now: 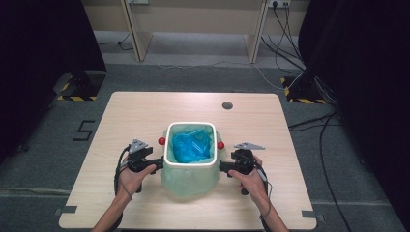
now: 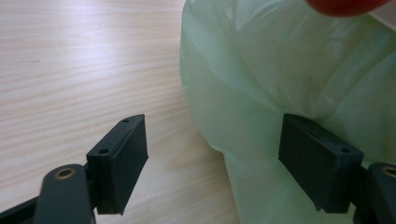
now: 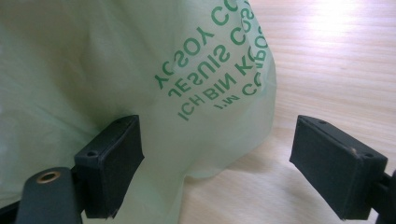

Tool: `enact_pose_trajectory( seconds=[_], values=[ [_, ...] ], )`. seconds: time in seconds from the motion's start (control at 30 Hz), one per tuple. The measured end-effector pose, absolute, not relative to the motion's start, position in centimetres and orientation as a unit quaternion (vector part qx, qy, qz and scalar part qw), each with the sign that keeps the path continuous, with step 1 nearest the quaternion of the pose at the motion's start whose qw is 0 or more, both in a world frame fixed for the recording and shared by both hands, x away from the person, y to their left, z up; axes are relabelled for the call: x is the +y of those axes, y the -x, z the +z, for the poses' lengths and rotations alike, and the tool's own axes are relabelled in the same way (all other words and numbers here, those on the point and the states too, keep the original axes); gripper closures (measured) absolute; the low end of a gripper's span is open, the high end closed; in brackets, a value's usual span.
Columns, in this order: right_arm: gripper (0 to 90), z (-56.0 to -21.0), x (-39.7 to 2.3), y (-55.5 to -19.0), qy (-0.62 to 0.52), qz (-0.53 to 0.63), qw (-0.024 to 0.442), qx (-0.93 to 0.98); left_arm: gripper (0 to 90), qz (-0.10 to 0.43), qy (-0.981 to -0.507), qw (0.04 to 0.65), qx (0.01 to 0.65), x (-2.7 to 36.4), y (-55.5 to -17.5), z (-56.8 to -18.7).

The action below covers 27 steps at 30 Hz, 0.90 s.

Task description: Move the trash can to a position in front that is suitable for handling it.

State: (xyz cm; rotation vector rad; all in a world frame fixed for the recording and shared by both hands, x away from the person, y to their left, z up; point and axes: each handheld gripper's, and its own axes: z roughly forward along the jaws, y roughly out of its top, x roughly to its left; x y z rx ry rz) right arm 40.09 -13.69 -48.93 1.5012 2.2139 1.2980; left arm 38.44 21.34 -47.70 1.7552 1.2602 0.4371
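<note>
Green lettering (image 3: 212, 60) on bag (image 3: 70, 60)

- The green printing (image 3: 212, 60) on the pale green bag (image 3: 93, 60) is mirrored and cut off.
- The red blob (image 2: 348, 5) is blurred, cropped by the top edge.
- The blue contents (image 1: 191, 145) of the bin (image 1: 189, 163) are indistinct.

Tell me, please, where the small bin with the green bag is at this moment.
In the high view the bin stands near the middle of the table, toward the person's edge, flanked by the left claw and the right claw.
</note>
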Motion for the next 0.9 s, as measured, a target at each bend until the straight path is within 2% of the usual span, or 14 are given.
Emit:
enact_pose_trajectory(
  seconds=[0.63, 0.9],
  values=[
    [17.5, -49.2, -17.4, -41.7, -0.547, 0.452, 0.072, 0.701, 23.3, 0.163, -0.712, 0.461, 0.504, 18.0, -41.6, -47.3],
    [17.5, -49.2, -17.6, -42.3, -0.547, 0.456, 0.073, 0.699, 23.9, 0.162, -0.711, 0.463, 0.504, 17.9, -41.3, -47.3]
  ],
)
